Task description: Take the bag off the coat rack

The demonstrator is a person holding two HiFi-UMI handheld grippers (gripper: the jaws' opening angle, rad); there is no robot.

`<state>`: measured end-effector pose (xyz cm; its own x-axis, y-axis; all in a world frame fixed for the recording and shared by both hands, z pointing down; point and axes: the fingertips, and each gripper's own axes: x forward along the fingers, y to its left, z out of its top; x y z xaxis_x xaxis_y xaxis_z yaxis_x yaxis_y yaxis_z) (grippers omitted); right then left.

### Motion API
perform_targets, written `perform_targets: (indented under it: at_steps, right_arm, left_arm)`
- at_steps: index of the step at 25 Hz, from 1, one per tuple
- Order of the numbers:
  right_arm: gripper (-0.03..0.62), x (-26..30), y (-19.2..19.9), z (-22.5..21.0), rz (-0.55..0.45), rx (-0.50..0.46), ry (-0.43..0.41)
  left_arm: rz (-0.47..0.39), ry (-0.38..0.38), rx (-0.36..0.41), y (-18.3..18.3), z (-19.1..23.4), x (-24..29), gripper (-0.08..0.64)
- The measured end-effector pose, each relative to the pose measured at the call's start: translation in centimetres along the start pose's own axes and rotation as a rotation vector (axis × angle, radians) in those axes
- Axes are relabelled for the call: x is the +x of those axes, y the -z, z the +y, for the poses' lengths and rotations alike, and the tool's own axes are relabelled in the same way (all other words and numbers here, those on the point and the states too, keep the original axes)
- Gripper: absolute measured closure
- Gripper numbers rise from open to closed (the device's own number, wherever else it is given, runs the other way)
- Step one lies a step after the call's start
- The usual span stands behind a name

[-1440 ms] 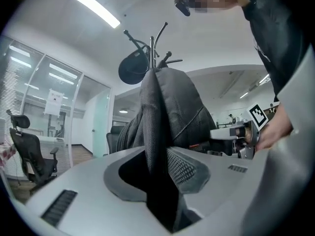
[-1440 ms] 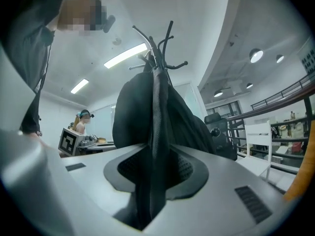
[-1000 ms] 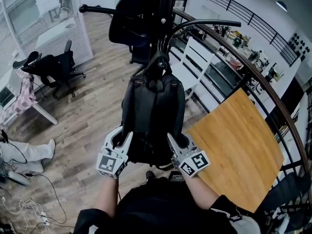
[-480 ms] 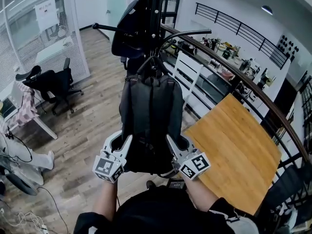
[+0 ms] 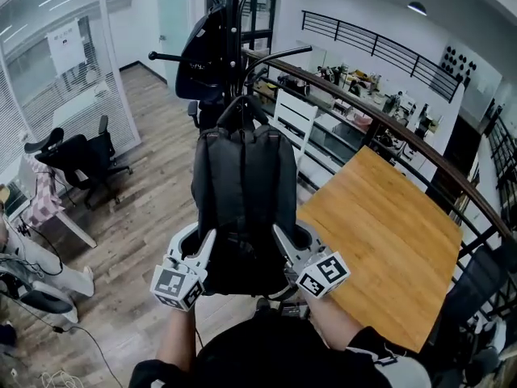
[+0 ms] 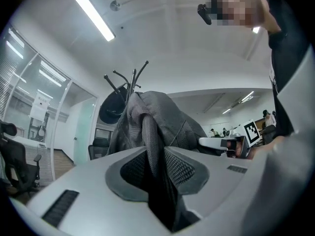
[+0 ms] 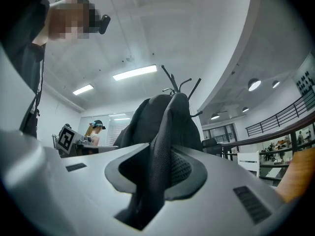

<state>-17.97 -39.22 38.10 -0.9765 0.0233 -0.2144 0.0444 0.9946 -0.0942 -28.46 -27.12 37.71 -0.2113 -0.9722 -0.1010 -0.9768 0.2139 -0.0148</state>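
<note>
1. Both grippers have risen, carrying the bag (image 5: 242, 192) up closer under the coat rack (image 5: 234, 23) arms.
2. The left gripper (image 5: 198, 238) and right gripper (image 5: 291, 234) each pinch strap fabric low on the bag's sides.
3. Its top loop (image 5: 242, 105) still appears hooked.
4. Best to lift evenly until the loop slackens, then draw it off the hook tip.

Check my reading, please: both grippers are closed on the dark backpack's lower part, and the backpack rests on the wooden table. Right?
Not quite. The backpack does not rest on the wooden table: the head view shows it hanging at the coat rack, beside the table. The left gripper and right gripper are indeed closed on its lower part.
</note>
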Motion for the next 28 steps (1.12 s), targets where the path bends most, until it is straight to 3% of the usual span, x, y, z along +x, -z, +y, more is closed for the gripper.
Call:
perform_targets:
  at_steps: [7, 15, 20, 28]
  right_arm:
    - [0.488, -3.5, -0.1, 2.2, 0.005, 0.024, 0.004]
    - [0.489, -7.5, 0.5, 3.7, 0.02, 0.068, -0.039]
    - [0.489, -10.0, 0.5, 5.1, 0.033, 0.071, -0.081]
    - [0.489, -17.5, 0.5, 8.0, 0.071, 0.113, -0.109]
  left_arm:
    - [0.026, 0.022, -0.033, 0.2, -3.2, -2.9, 0.454]
    - [0.053, -0.011, -0.04, 0.7, -7.1, -5.7, 0.454]
    - [0.056, -0.047, -0.093, 1.0, -9.6, -8.2, 0.456]
    - [0.088, -0.069, -0.146, 1.8, -16.7, -13.0, 0.456]
